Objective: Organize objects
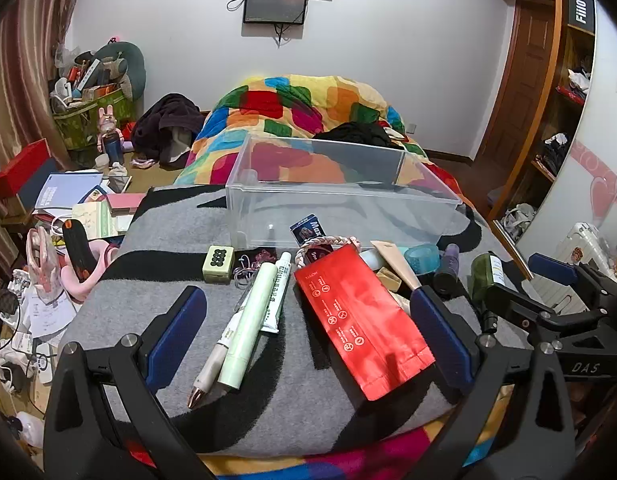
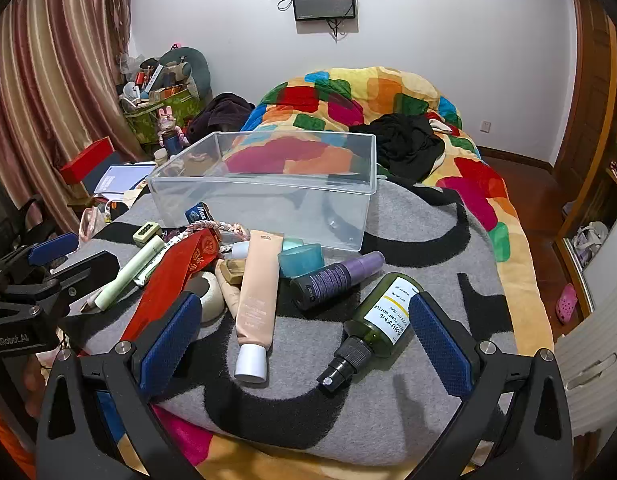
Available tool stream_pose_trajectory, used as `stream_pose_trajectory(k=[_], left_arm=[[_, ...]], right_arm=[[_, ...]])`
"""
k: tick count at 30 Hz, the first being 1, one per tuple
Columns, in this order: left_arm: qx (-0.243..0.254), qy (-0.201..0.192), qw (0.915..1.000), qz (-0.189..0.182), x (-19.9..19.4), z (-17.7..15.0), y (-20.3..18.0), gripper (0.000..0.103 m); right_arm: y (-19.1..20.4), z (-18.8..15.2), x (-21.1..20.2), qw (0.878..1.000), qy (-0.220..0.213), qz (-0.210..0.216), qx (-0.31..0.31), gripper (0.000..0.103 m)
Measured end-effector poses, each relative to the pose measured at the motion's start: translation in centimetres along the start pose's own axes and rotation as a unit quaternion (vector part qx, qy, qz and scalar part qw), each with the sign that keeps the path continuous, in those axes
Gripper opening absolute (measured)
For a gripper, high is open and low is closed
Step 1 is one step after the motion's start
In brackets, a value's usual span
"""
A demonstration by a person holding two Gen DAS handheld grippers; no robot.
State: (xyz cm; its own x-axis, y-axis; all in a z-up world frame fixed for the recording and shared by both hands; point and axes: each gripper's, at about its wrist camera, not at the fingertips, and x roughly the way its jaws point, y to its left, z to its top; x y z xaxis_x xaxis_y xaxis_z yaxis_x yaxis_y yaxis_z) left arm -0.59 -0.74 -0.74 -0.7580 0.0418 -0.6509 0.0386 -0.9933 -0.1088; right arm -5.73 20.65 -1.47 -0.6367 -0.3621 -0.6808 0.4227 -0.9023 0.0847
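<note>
A clear plastic bin (image 1: 244, 216) (image 2: 268, 200) stands empty on a grey and black blanket (image 1: 292, 392) on the bed. Loose items lie in front of it. My left gripper (image 1: 308, 320) is open above a pale green tube (image 1: 250, 320), a pen (image 1: 206, 378) and a red packet (image 1: 360, 320). My right gripper (image 2: 304, 332) is open above a beige tube (image 2: 258, 296) and a green spray bottle (image 2: 378, 316). A purple bottle (image 2: 336, 276), a teal cap (image 2: 301, 260) and a small green box (image 1: 217, 263) lie nearby.
A colourful quilt (image 1: 292, 108) with black clothes (image 2: 408, 144) lies behind the bin. Books, boxes and bags crowd the floor at the left (image 1: 68, 196). Shelves (image 1: 564, 120) and a door stand at the right. The other gripper shows at each view's side (image 1: 556, 312) (image 2: 40, 280).
</note>
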Motion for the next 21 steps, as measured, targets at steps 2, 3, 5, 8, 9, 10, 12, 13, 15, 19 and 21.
stream_pose_trajectory(k=[2, 3, 5, 8, 9, 10, 12, 13, 15, 19, 21], left_arm=[[0.000, 0.000, 1.0000, 0.001, 0.01, -0.01, -0.02, 0.103], [0.000, 0.000, 1.0000, 0.001, 0.01, 0.00, -0.04, 0.103], [-0.001, -0.001, 1.0000, 0.001, 0.01, 0.03, -0.11, 0.103], [0.000, -0.001, 1.0000, 0.002, 0.02, 0.03, -0.11, 0.103], [0.000, -0.001, 1.0000, 0.003, -0.03, 0.06, -0.12, 0.103], [0.001, -0.001, 1.0000, 0.004, -0.04, 0.08, -0.13, 0.103], [0.001, -0.001, 1.0000, 0.005, -0.02, 0.09, -0.17, 0.103], [0.001, -0.001, 1.0000, 0.005, -0.01, 0.09, -0.18, 0.103], [0.001, -0.002, 1.0000, 0.005, -0.06, 0.03, -0.11, 0.103], [0.002, -0.002, 1.0000, 0.005, -0.06, -0.02, -0.11, 0.103], [0.003, -0.002, 1.0000, 0.006, -0.04, -0.06, -0.16, 0.103]], right_arm=[[-0.04, -0.06, 0.02, 1.000, 0.000, 0.000, 0.000, 0.103], [-0.03, -0.09, 0.02, 1.000, 0.000, 0.000, 0.000, 0.103], [-0.04, -0.10, 0.06, 1.000, 0.000, 0.000, 0.000, 0.103], [-0.01, -0.13, 0.07, 1.000, 0.000, 0.000, 0.000, 0.103], [0.01, -0.13, 0.07, 1.000, 0.000, 0.000, 0.000, 0.103], [0.04, -0.16, 0.06, 1.000, 0.001, 0.000, 0.001, 0.103], [0.04, -0.17, 0.06, 1.000, 0.001, 0.000, 0.000, 0.103], [0.03, -0.17, 0.08, 1.000, 0.001, 0.000, 0.000, 0.103], [0.09, -0.24, 0.21, 1.000, 0.001, 0.000, 0.001, 0.103], [0.09, -0.28, 0.24, 1.000, 0.002, 0.001, 0.001, 0.103], [0.03, -0.22, 0.25, 1.000, 0.002, 0.001, 0.001, 0.103]])
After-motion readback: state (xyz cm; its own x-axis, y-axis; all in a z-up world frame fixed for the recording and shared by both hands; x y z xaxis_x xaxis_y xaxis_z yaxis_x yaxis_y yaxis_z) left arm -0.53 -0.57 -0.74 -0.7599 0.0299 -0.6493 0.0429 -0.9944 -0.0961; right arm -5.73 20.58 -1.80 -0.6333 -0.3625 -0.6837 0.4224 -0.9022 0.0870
